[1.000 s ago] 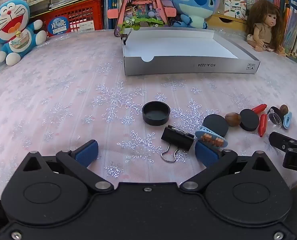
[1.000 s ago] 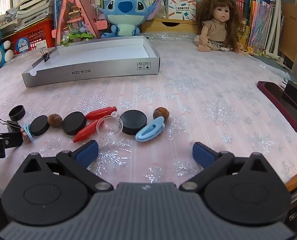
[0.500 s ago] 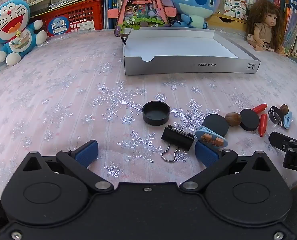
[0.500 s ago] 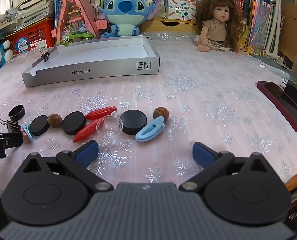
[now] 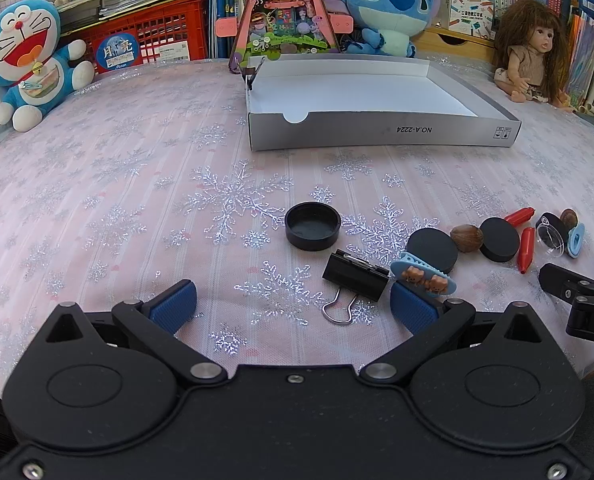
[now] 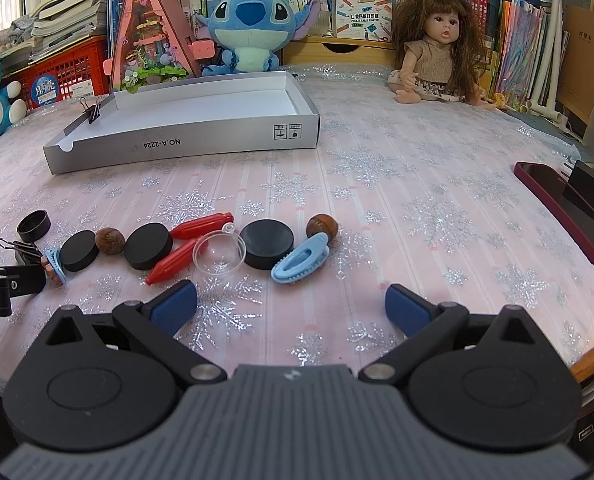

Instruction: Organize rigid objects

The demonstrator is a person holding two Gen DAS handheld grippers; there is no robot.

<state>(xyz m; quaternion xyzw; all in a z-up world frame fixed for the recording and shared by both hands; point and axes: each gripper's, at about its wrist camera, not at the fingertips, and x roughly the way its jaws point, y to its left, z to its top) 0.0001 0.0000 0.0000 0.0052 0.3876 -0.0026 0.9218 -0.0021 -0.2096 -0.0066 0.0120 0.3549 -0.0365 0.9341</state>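
Small items lie in a loose row on the snowflake tablecloth: a black cap (image 5: 313,226), a black binder clip (image 5: 355,276), a blue bear hair clip (image 5: 423,274), black discs (image 6: 148,246), nuts (image 6: 321,225), red crayons (image 6: 201,225), a clear half-dome (image 6: 218,255) and a plain blue hair clip (image 6: 300,259). An empty grey cardboard tray (image 5: 381,135) sits farther back. My left gripper (image 5: 293,304) is open just short of the binder clip, holding nothing. My right gripper (image 6: 291,306) is open in front of the dome and blue clip, also holding nothing.
Plush toys (image 5: 25,60), a doll (image 6: 433,50), a pink toy house (image 5: 283,12), a red crate and shelves of books line the far edge. A dark red phone (image 6: 569,212) with a black charger lies at the right. A binder clip (image 6: 93,109) grips the tray's corner.
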